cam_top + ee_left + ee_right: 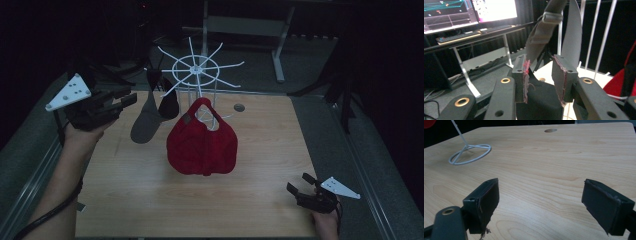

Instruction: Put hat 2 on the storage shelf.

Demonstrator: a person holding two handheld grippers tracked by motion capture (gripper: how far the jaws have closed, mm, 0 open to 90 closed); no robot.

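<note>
A white wire rack (199, 70) with radiating spokes stands at the back middle of the wooden table (150, 200). A red cap (202, 147) hangs from it by its strap. Left of it a grey and black cap (152, 117) hangs from a spoke. My left gripper (131, 96) is held up just left of the grey cap, apart from it. In the left gripper view that gripper (540, 62) is open, with the grey cap's strap (544, 35) just beyond its jaws. My right gripper (299, 182) rests low at the table's front right, open (541, 192) over bare wood.
A round hole (239, 107) lies in the tabletop right of the rack. The rack's base ring (470, 152) shows far left in the right gripper view. A metal-framed stand (280, 45) is behind the table, and monitors (469, 12) on a desk are beyond.
</note>
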